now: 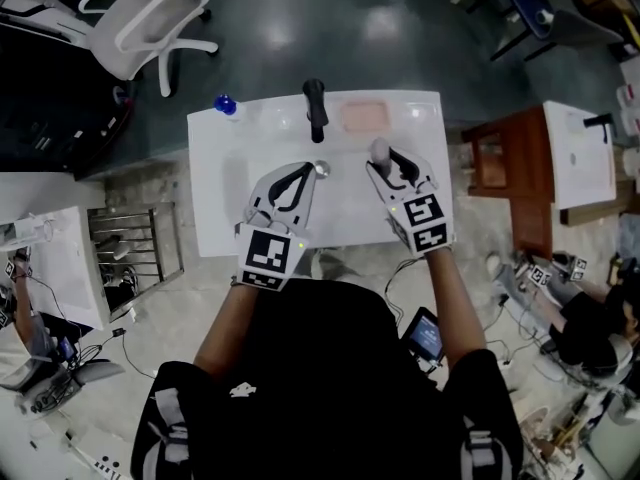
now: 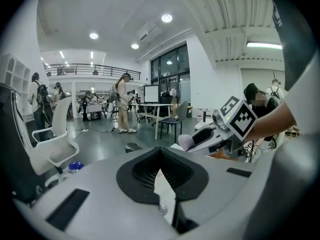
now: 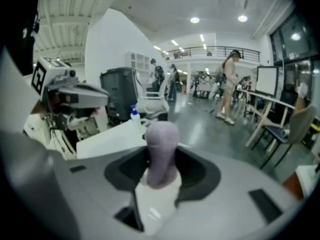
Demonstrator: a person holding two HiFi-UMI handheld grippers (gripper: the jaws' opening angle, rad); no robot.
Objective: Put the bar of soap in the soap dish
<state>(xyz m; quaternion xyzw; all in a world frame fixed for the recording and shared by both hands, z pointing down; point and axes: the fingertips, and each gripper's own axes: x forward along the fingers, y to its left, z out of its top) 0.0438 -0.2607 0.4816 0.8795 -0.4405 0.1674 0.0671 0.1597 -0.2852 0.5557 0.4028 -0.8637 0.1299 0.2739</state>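
Two right gripper (image 1: 388, 164) fingers pinch the bar of soap (image 1: 379, 148) over the desk (image 1: 225, 208), left gripper (image 1: 304, 170) fingers closed and empty; I think it next needs carrying forward into the soap dish (image 1: 362, 116).

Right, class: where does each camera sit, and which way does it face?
Head view: on the head, facing down at the counter; left gripper, right gripper, forearms show.
Left gripper view: on that gripper, facing the hall; its jaws together.
Right gripper view: likewise; jaws clamp the bar of soap.
Shared: every view shows the bar of soap.
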